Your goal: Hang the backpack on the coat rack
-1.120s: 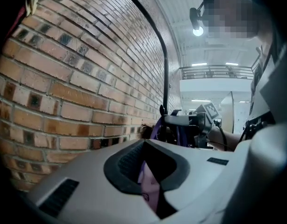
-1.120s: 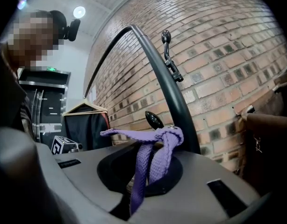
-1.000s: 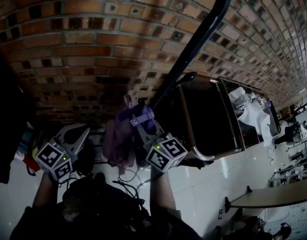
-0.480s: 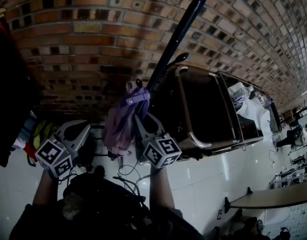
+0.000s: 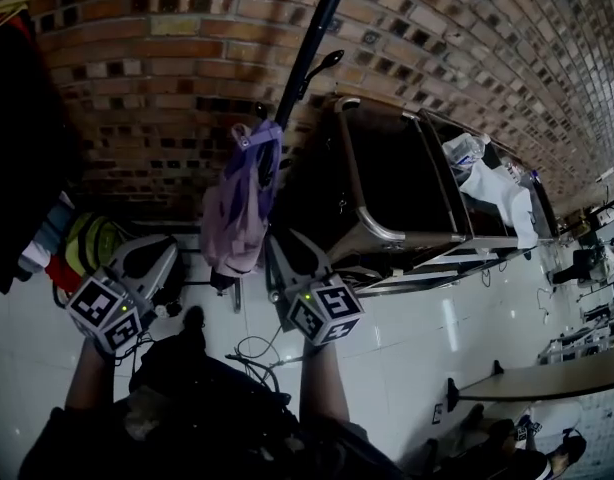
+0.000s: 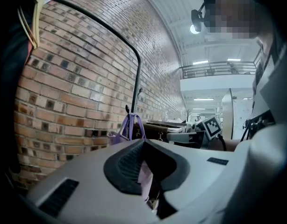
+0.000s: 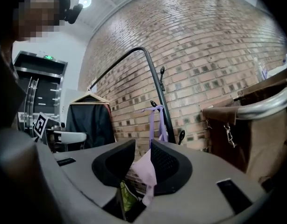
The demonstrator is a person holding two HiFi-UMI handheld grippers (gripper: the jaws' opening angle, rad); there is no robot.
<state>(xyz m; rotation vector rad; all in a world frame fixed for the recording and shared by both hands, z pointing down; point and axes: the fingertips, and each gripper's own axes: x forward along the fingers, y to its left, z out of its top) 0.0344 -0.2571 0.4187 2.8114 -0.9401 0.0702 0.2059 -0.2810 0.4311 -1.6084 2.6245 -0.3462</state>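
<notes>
Squarely behind it all runs one brick wall (image 5: pixel 137 58). Against it stands one metal-framed cart (image 5: pixel 382 236) with two bays: the nearer is dark and its contents cannot be made out, while the farther holds white bags (image 5: pixel 487 183). One dark coat (image 5: pixel 17 138) hangs at the left edge. One black coat rack (image 5: pixel 310 43) rises between coat and cart. From it hangs one lilac backpack (image 5: pixel 235 218), its strap (image 5: pixel 255 138) looped over a hook, its body clear of the floor. Two hand-held grippers flank the bag's lower end. The left gripper (image 5: pixel 159 251) sits apart from it, jaw tips drawn together on nothing. The right gripper (image 5: pixel 284 243) sits just beside the bag's bottom edge, jaws parted by a narrow gap through which lilac fabric shows.
</notes>
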